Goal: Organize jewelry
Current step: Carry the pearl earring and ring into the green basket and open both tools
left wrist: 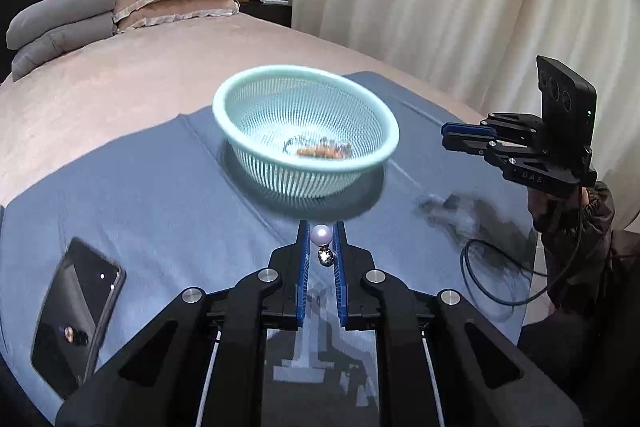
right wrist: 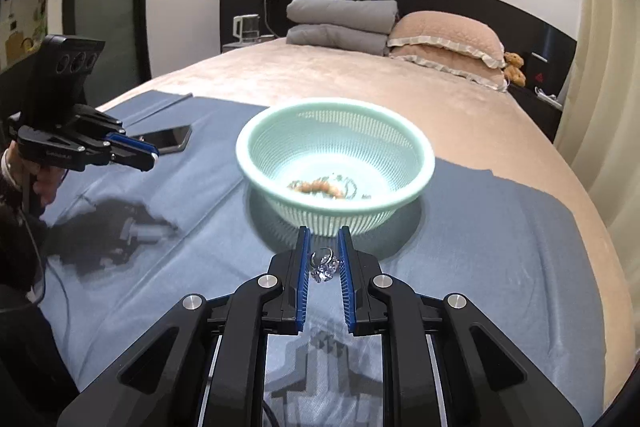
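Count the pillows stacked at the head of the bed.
4. Two grey pillows stacked on the left of the right wrist view; two pink frilled pillows stacked beside them on the right. More may be hidden behind.

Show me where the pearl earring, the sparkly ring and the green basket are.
pearl earring (left wrist: 322, 235): left wrist view, on the white pearl.
sparkly ring (right wrist: 325, 271): right wrist view, on its stone cluster.
green basket (right wrist: 416, 135): right wrist view, on the right rim.
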The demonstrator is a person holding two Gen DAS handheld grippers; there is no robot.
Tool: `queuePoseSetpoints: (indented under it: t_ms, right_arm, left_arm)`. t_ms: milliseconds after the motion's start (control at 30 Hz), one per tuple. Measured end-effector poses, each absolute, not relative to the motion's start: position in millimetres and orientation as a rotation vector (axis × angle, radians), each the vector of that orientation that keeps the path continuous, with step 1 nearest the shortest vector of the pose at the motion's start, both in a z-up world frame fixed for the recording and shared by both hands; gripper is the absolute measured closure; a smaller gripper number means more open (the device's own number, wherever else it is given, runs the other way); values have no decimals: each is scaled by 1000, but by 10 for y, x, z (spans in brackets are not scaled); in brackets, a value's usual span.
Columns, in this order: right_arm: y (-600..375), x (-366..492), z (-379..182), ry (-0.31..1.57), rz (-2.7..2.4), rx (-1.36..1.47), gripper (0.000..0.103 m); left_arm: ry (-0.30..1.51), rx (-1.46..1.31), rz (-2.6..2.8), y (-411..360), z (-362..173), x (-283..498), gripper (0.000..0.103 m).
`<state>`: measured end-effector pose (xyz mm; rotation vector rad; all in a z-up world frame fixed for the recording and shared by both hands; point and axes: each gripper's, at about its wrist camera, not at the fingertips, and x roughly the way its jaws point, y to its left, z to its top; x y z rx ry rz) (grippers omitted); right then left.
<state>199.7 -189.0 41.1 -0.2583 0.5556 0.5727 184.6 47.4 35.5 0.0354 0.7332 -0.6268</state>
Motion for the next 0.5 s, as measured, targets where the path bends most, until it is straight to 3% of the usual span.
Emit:
queuePoseSetpoints:
  t_ms: [233,500]
  right_arm:
    - [-1745,2414,462,574,537,-176,90]
    - [-1856,2671,135,646,484,-52,88]
  left_arm:
    - [705,40,-639,119,583,2441,91]
    - [825,-57,-564,72,68,2770,90]
